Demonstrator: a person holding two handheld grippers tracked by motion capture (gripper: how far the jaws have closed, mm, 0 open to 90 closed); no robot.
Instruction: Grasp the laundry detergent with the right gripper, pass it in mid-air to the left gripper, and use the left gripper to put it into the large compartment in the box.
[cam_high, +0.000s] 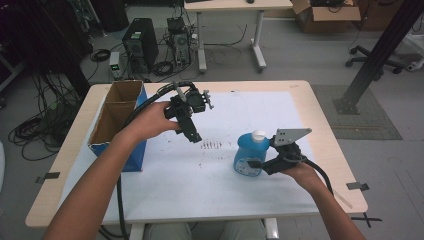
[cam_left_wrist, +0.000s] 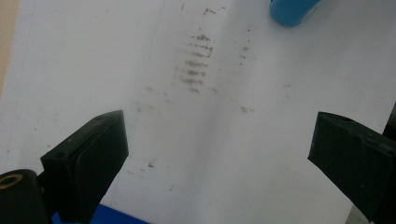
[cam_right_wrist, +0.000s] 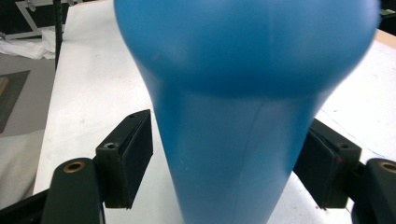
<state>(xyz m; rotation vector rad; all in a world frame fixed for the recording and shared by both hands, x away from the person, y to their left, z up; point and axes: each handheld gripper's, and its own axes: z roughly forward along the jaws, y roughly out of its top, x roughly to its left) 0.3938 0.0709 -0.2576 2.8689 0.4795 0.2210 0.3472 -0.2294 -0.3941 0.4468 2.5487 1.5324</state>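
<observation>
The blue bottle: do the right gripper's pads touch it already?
Cannot tell. In the right gripper view the blue bottle stands between the pads; one shows a gap, the other looks in contact.

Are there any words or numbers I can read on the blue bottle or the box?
No words or numbers can be read anywhere.
Bottle: a round label low on its front, too small and blurred to read.
Box: blue outside, brown inside, no print to be seen.
White sheet: rows of brown smudges, marks and not letters.
</observation>
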